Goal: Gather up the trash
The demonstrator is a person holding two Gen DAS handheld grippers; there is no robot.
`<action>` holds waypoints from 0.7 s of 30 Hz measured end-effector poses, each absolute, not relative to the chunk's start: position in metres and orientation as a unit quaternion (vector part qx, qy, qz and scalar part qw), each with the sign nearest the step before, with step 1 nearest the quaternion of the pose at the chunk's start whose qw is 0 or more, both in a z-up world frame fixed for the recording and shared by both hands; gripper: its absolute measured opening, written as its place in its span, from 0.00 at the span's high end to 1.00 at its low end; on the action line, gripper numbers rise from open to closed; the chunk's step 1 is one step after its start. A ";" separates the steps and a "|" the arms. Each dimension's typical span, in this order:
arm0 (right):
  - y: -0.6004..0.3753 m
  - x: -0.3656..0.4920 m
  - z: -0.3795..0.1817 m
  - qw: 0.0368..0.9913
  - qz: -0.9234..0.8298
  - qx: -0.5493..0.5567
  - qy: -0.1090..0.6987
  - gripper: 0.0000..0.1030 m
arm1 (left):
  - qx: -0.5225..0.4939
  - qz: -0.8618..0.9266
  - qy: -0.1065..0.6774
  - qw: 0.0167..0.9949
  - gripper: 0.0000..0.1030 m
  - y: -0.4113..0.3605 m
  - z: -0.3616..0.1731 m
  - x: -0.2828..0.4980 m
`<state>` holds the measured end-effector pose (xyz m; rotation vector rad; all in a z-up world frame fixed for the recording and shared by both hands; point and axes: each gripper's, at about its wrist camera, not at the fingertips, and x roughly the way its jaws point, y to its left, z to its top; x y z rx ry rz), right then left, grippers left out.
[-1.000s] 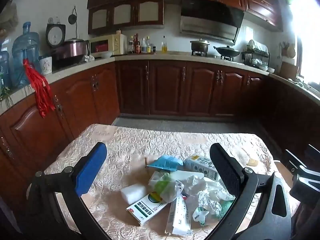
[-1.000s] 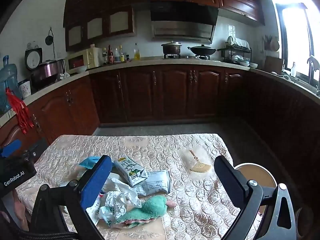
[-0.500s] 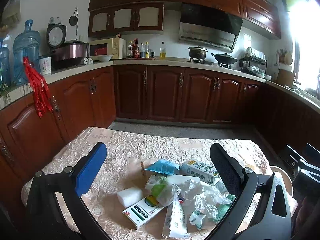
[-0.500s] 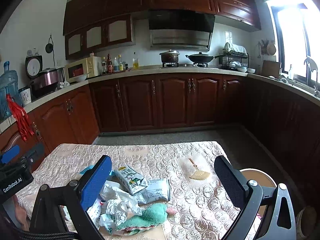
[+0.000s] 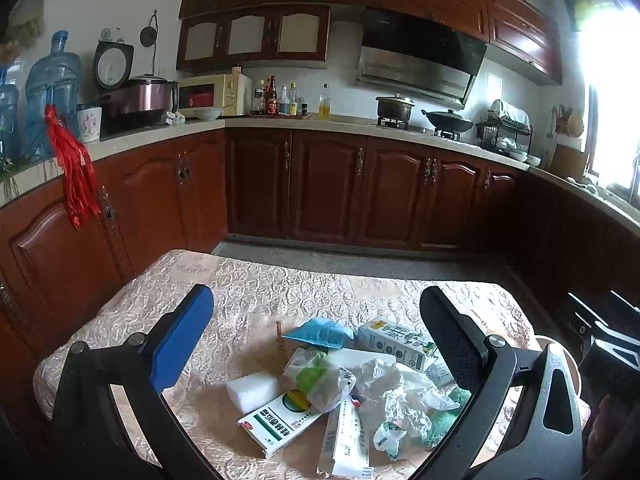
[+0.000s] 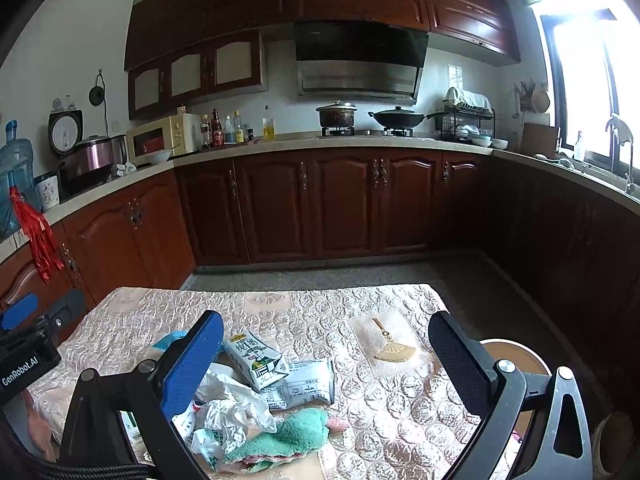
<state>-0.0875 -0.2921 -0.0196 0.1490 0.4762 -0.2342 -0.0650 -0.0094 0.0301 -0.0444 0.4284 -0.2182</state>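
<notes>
Two claws, left claw (image 5: pixel 316 336) and right claw (image 6: pixel 326 350), hung spread above the cream embossed-cloth table (image 5: pixel 256 284) in a dark-wood kitchen, farther back from the crumpled wrappers and cartons (image 5: pixel 360 384) than before.

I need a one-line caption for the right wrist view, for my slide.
Open right gripper hovers above a trash pile on the quilted table, kitchen cabinets behind.
</notes>
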 end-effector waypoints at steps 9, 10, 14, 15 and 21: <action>-0.293 -0.087 -0.021 0.962 -0.118 0.074 0.236 0.01 | -0.024 -0.109 0.214 0.970 0.00 -0.008 0.028 -0.065; -0.294 -0.087 -0.021 0.962 -0.118 0.074 0.235 0.01 | -0.024 -0.109 0.214 0.971 0.00 -0.009 0.029 -0.065; -0.295 -0.088 -0.021 0.962 -0.121 0.074 0.234 0.01 | -0.018 -0.108 0.212 0.971 0.00 -0.011 0.028 -0.066; -0.295 -0.088 -0.022 0.962 -0.122 0.074 0.234 0.01 | -0.016 -0.107 0.211 0.971 0.00 -0.011 0.028 -0.067; -0.295 -0.088 -0.023 0.961 -0.125 0.073 0.236 0.02 | -0.014 -0.107 0.209 0.972 0.00 -0.013 0.028 -0.067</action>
